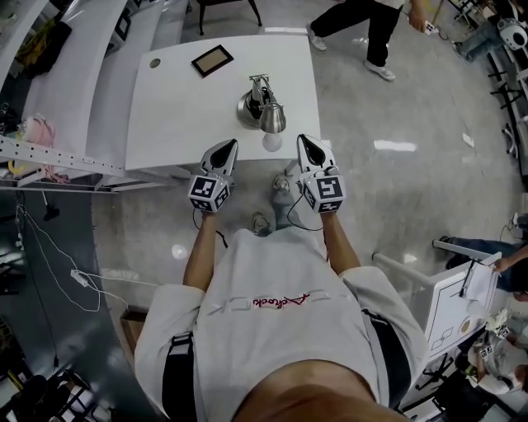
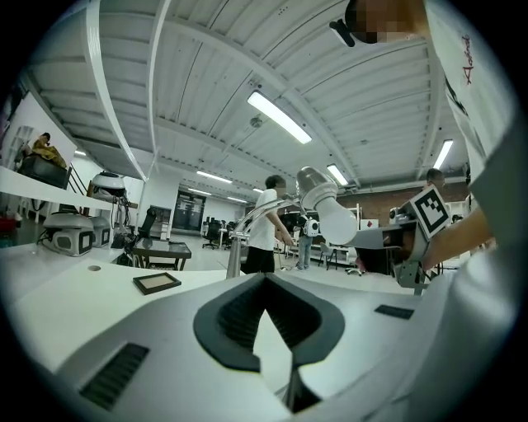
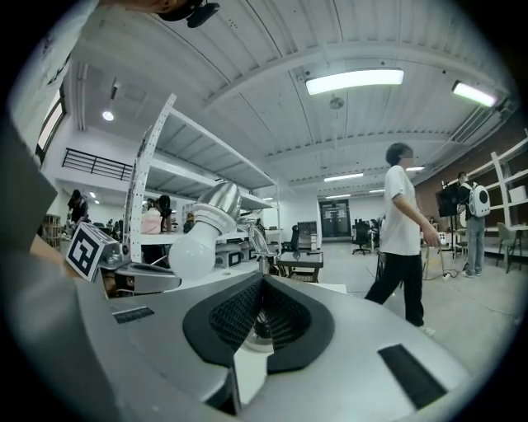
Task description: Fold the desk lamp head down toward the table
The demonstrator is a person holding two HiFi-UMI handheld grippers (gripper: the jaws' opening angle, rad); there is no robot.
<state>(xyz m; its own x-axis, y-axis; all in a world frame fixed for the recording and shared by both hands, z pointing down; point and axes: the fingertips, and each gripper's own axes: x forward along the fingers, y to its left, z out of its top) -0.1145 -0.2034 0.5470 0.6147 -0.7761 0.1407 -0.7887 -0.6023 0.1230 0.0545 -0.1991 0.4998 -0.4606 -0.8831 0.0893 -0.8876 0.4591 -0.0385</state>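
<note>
A silver desk lamp (image 1: 254, 100) stands near the front edge of the white table (image 1: 165, 115). Its metal head (image 1: 273, 119) points toward me with a white bulb (image 1: 272, 142) at the end. My left gripper (image 1: 232, 144) hovers just left of the bulb and my right gripper (image 1: 302, 139) just right of it; both are shut and hold nothing. In the left gripper view the lamp head (image 2: 316, 189) and bulb (image 2: 342, 227) hang up to the right of the closed jaws (image 2: 266, 277). In the right gripper view the bulb (image 3: 193, 252) is up to the left of the closed jaws (image 3: 262, 278).
A dark picture frame (image 1: 212, 60) lies at the table's far side. A person (image 1: 363, 25) walks on the floor beyond the table. Shelving (image 1: 49, 157) runs along the left, and a white cabinet (image 1: 462, 301) stands at the right.
</note>
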